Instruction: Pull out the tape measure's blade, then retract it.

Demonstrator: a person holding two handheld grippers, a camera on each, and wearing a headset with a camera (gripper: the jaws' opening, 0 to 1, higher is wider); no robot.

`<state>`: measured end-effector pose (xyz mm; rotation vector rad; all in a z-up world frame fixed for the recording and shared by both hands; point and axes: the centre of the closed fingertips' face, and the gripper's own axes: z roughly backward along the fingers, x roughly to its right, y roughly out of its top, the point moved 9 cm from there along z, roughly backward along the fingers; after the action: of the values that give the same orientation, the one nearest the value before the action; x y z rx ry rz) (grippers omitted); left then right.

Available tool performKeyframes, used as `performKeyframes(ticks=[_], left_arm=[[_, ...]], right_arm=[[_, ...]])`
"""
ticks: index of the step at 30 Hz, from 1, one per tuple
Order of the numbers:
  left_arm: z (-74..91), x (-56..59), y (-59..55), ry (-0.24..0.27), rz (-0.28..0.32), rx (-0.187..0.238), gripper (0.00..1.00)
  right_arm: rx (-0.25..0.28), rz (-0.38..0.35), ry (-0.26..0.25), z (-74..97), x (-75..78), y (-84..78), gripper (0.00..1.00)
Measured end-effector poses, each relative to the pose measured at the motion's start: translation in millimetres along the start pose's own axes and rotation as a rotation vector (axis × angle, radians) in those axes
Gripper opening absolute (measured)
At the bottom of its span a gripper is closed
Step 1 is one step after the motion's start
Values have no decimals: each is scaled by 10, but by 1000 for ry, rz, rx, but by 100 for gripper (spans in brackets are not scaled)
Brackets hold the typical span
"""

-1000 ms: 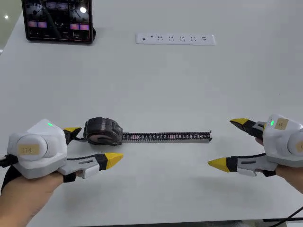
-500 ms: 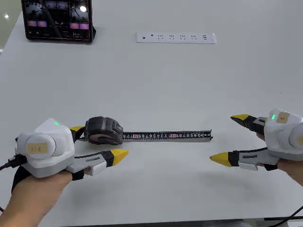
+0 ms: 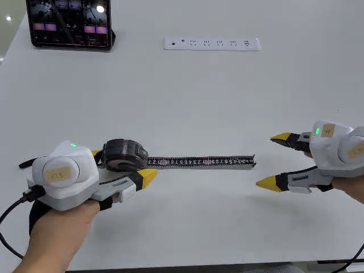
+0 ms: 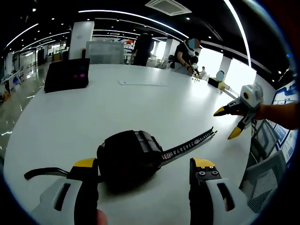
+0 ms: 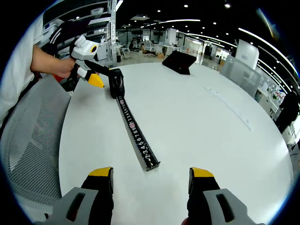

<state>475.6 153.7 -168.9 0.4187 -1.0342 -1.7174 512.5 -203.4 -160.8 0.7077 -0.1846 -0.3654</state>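
Left gripper (image 3: 121,165) has advanced, open jaws now straddling the tape measure (image 3: 124,156) at lower left, ungripped; blade (image 3: 202,162) lies extended across the tabletop (image 3: 187,96); right gripper (image 3: 273,160) open, empty. Retraction likely next.

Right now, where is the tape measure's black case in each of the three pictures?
Head view: case, lower left.
Left gripper view: case, low centre, close up.
Right gripper view: case, upper left, far off.
Shared landmark: the numbered blade running out of it.
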Motion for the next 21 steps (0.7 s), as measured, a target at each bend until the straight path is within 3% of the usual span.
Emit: performKeyframes(ticks=[8,21], left_arm=[[-34,34,15,43,9,-3,76],[-113,37,9,115,23,-4,76]], right_arm=[[-87,99,67,-83,82,28,57],[-168,139,170,-209,149,63,39]])
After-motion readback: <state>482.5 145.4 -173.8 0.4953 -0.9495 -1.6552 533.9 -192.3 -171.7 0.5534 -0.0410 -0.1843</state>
